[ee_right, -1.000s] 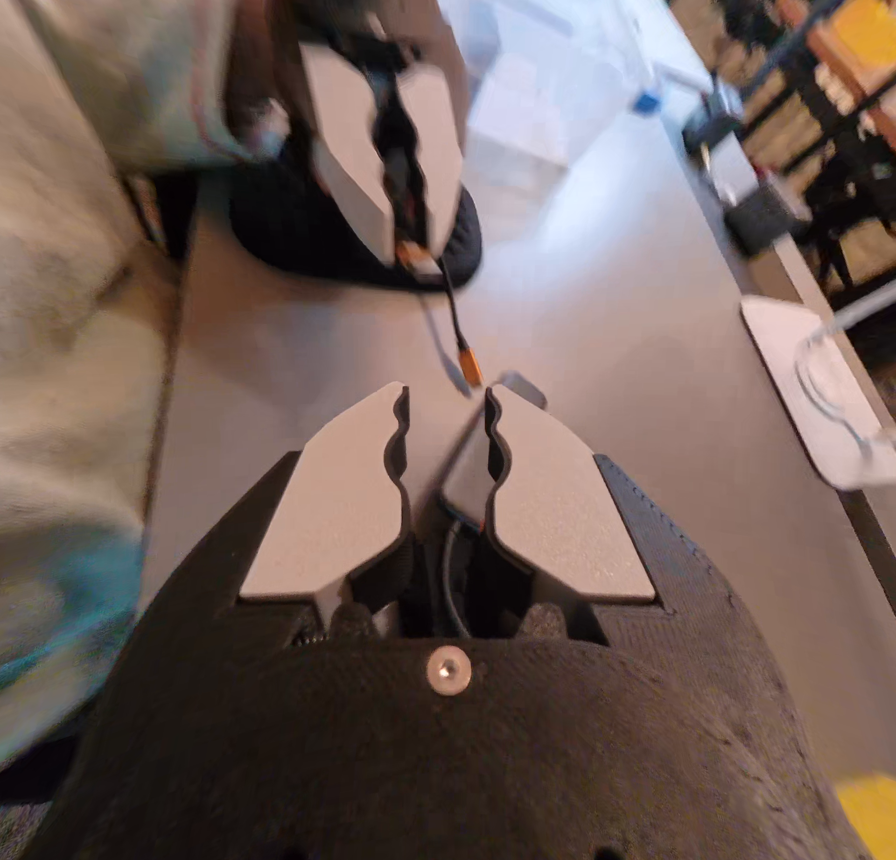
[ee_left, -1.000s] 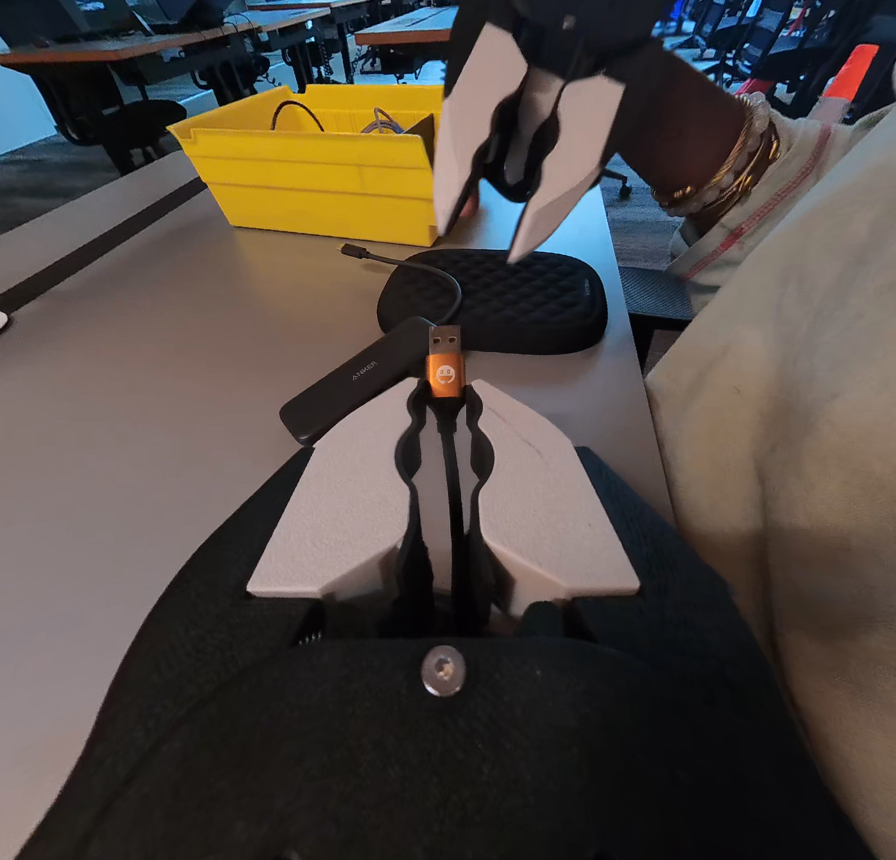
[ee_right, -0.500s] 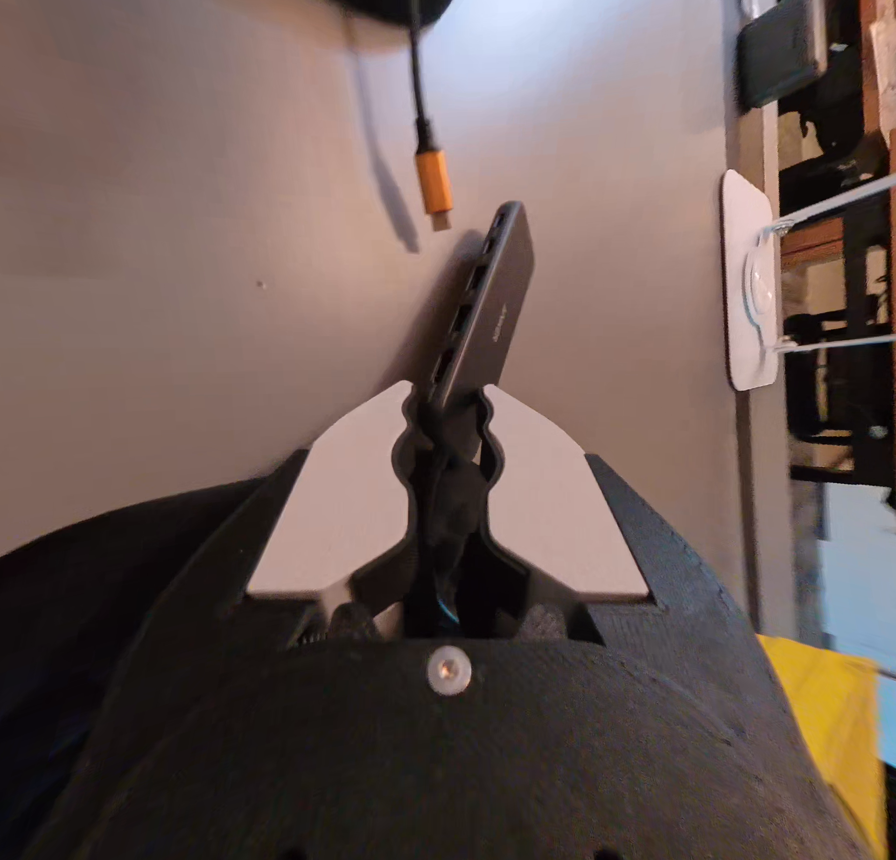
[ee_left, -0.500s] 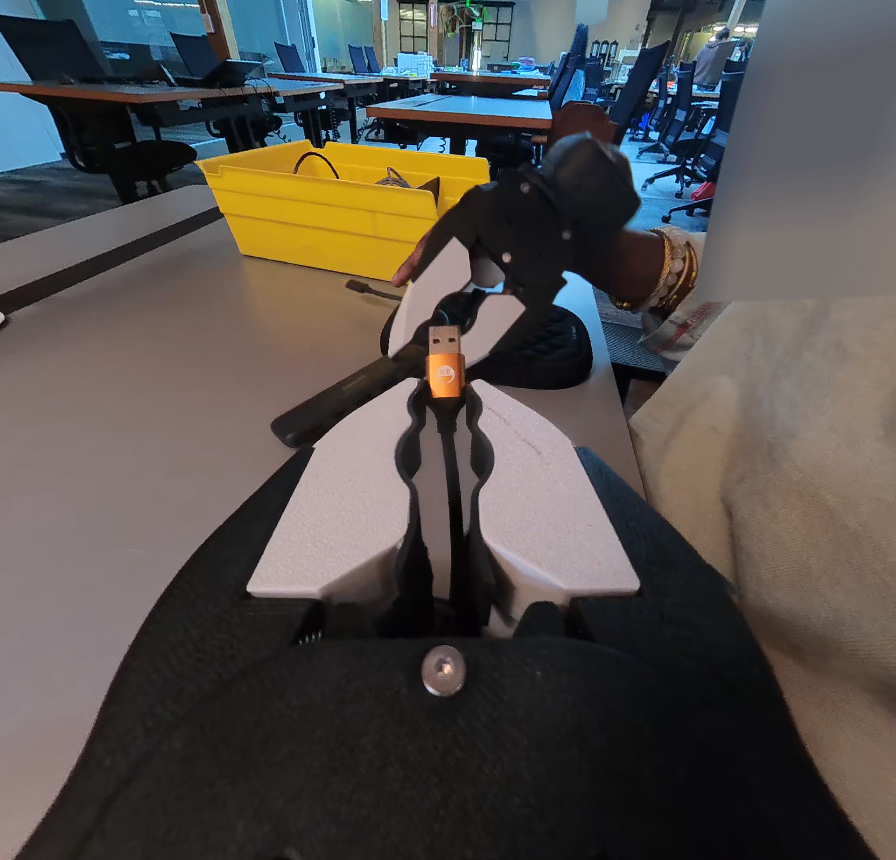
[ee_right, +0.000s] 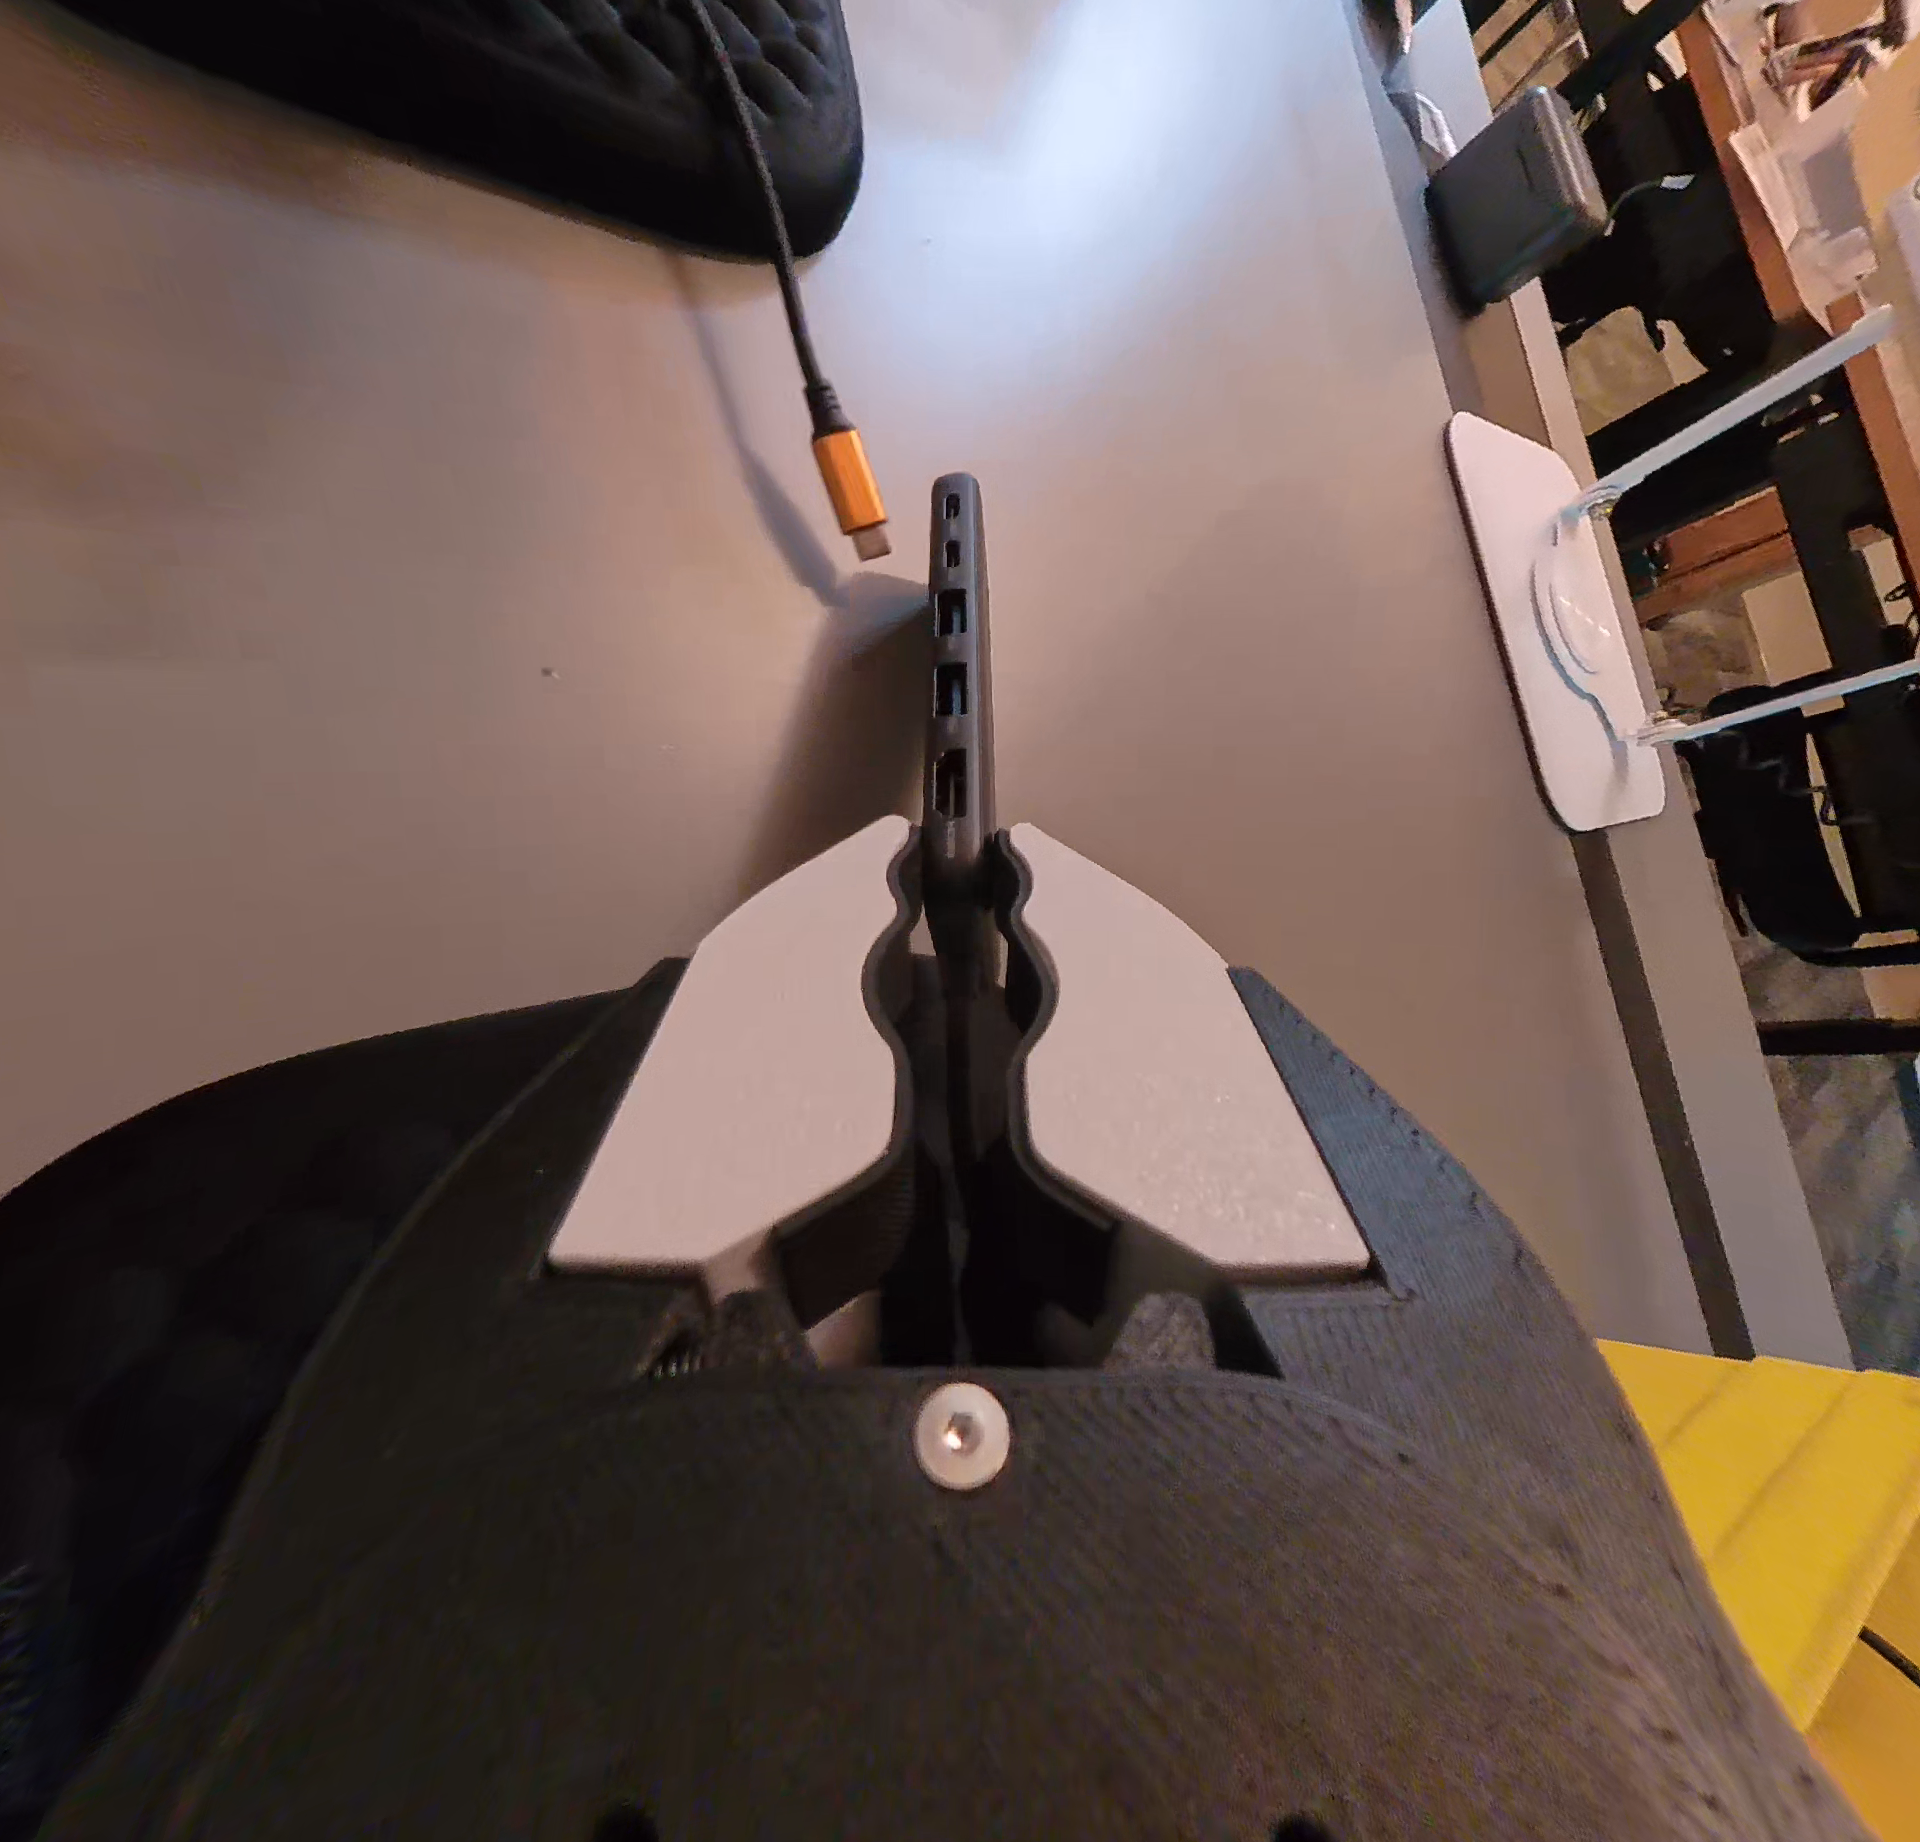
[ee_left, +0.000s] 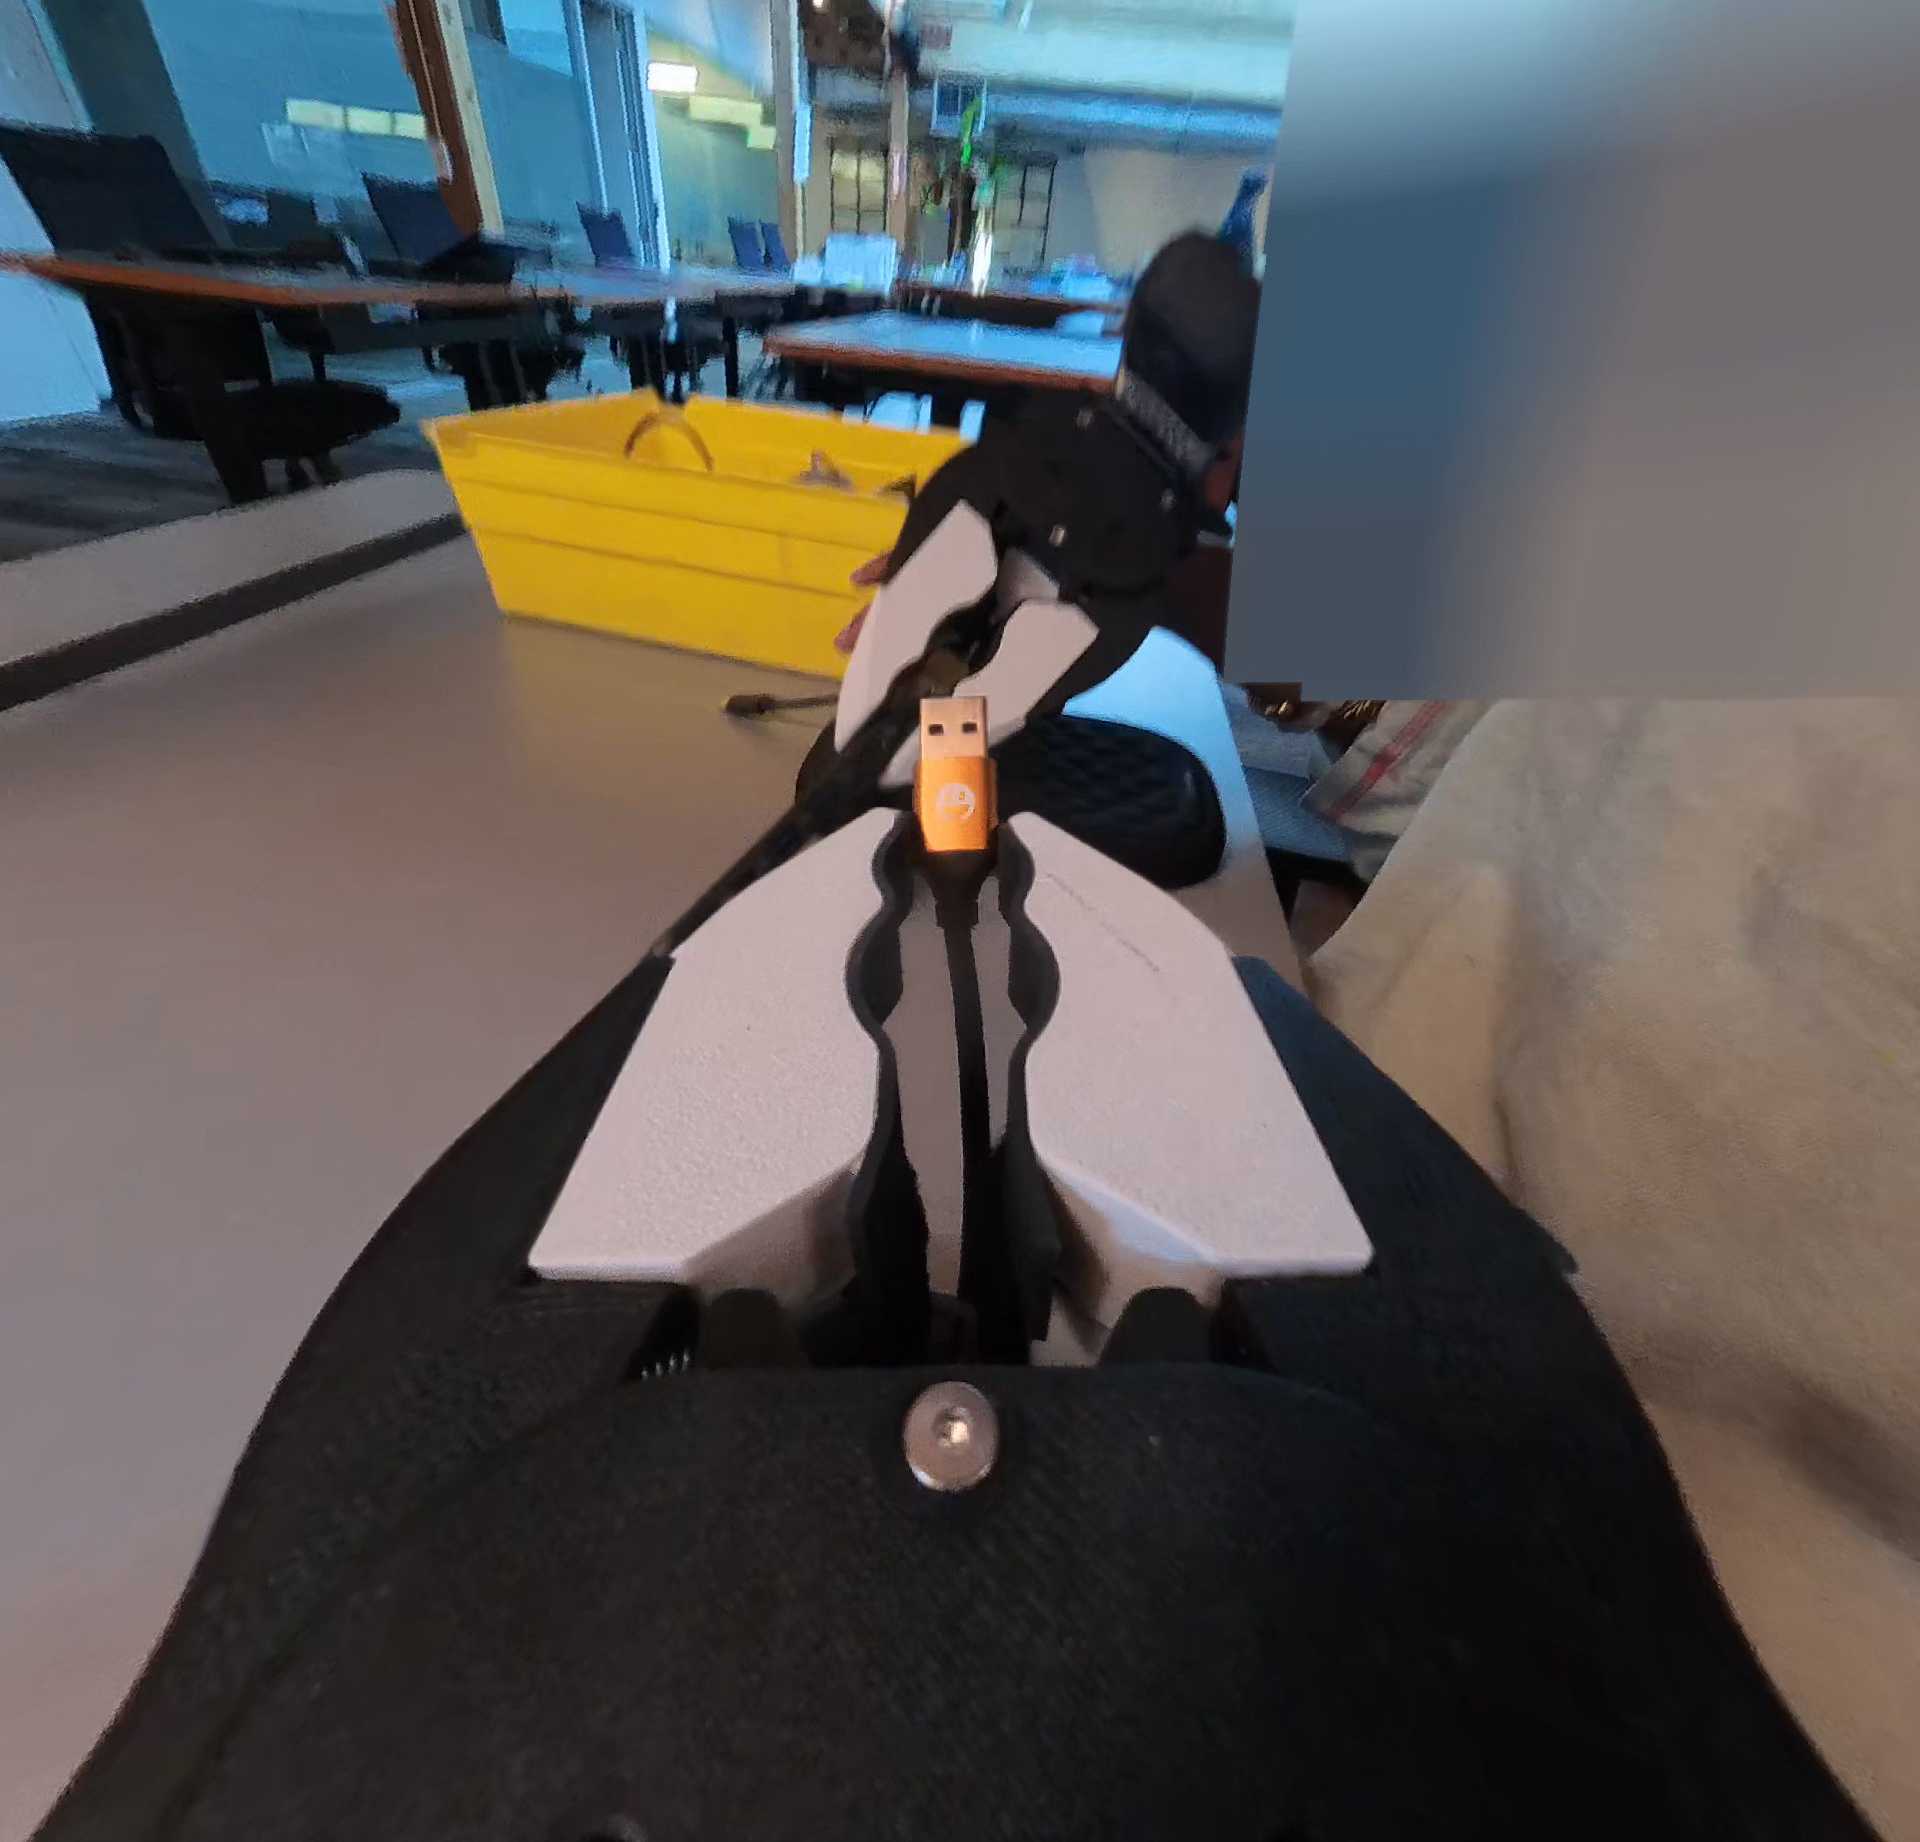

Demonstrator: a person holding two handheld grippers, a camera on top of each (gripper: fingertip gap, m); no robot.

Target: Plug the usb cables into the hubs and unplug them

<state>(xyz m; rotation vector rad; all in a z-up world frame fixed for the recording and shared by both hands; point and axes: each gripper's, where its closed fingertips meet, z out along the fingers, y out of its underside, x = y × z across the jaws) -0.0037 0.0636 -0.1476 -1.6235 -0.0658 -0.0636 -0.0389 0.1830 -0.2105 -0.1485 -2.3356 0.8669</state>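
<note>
My left gripper is shut on an orange USB-A plug whose black cable runs back between the fingers; the metal tip points forward. My right gripper is shut on a dark slim USB hub, held on edge above the table with its row of ports facing up to the camera. The cable's other end, an orange small plug, hangs just left of the hub's tip. In the left wrist view the right gripper with the hub stands just beyond the plug.
A yellow bin with cables stands at the back of the grey table. A black quilted pouch lies near the table's edge. A white stand base sits on the far side. A person's cream sleeve is at the right. Some 15 cm of space lies between my two pairs of fingers. The black quilted pouch sits 10 cm or so from the ends of my left fingers.
My right gripper came down, shut on the hub and lifted it, turning it on edge so its ports show. The left gripper kept hold of the orange plug and rose a little.
</note>
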